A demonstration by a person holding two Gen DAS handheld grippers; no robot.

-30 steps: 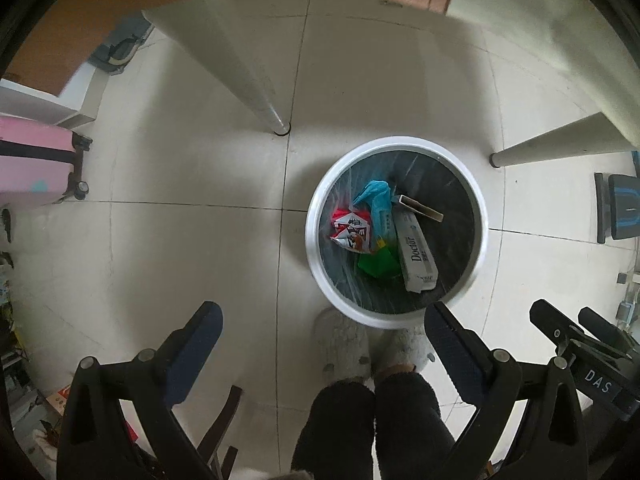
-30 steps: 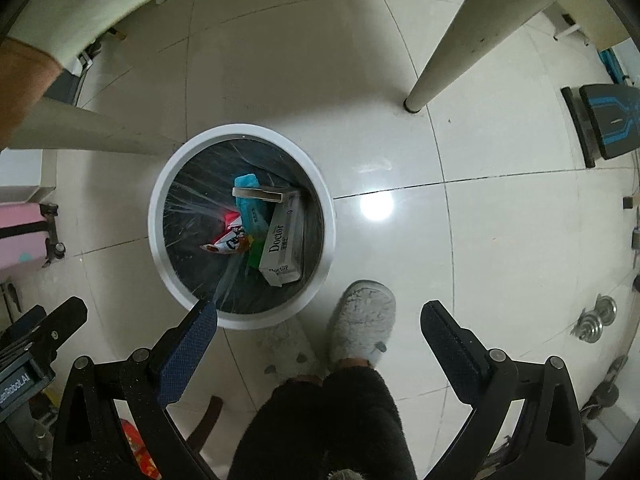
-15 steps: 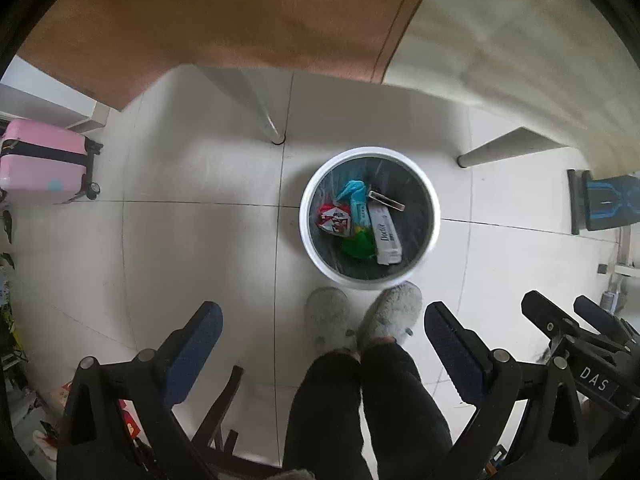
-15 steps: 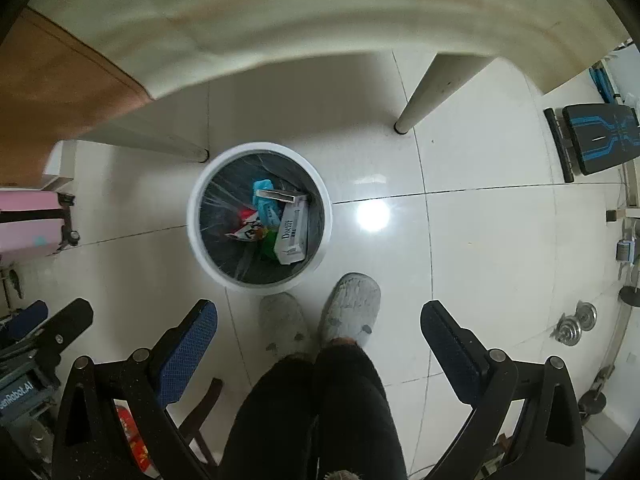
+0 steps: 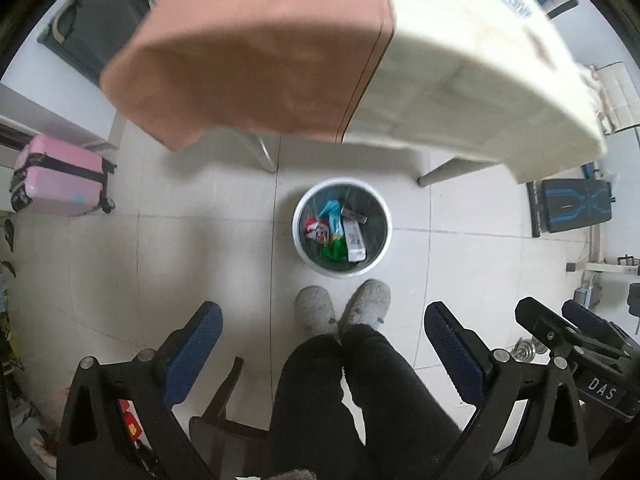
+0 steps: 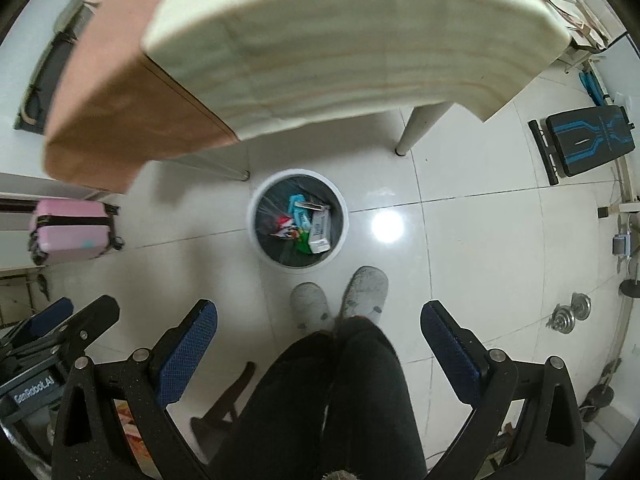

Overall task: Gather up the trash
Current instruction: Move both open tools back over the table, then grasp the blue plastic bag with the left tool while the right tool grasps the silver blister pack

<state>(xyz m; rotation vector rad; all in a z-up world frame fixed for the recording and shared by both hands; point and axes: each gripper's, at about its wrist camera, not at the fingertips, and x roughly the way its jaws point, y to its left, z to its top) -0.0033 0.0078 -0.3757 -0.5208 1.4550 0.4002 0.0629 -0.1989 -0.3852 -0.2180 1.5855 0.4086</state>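
1. Both grippers, left gripper point(image 5: 318, 344) and right gripper point(image 6: 318, 340), hang spread wide and empty, high above the floor.
2. Trash lies in the round white bin point(image 5: 298, 236) in front of the person's slippers point(image 5: 344, 306): a white carton point(image 5: 354, 240), a red-and-white wrapper point(image 5: 316, 232), a teal wrapper point(image 5: 330, 212) and green plastic point(image 5: 334, 248).
3. All of it looks light. The carton seems stiff and is best pinched across its narrow sides; the wrappers look thin, crinkly and probably slippery.
4. Glossy tiles; a cloth-draped table point(image 6: 340, 40) stands beyond the bin.
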